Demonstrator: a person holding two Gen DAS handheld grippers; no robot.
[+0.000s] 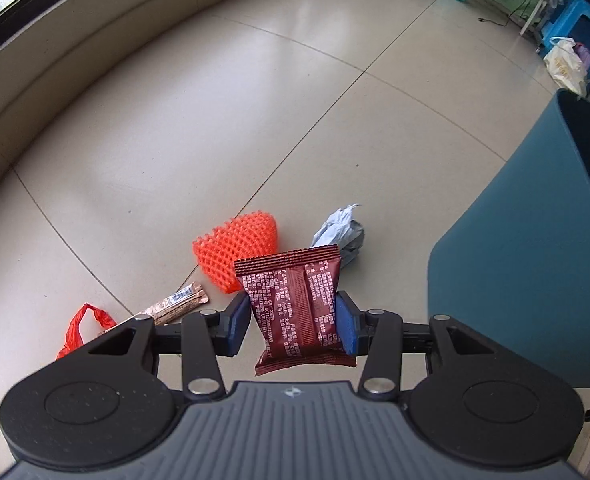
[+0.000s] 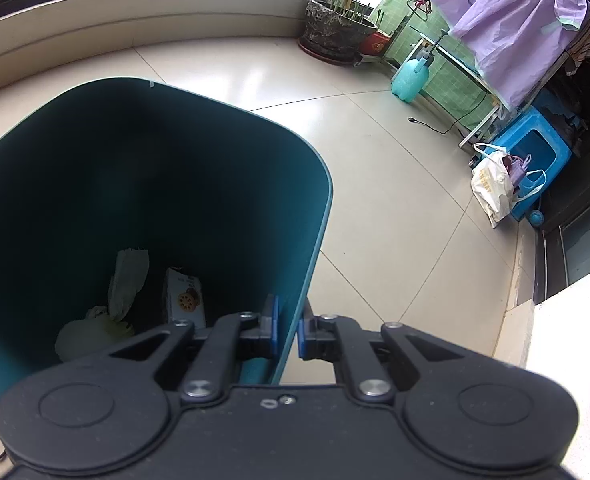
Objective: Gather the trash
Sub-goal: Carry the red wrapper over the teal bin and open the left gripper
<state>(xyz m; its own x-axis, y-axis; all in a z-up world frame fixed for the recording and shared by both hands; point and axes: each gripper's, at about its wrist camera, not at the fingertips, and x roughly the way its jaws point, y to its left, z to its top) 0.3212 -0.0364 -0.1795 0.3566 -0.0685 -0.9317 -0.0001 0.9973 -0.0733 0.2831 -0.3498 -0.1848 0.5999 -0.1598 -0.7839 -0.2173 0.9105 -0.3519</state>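
left gripper pinches wrapper (above floor) | right gripper clamps bin rim

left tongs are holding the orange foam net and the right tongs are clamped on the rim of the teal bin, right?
Not quite. The left tongs hold a dark red snack wrapper, not the orange foam net, which lies on the floor beyond it, as the left wrist view shows. The rest stands: the right tongs are clamped on the rim of the teal bin.
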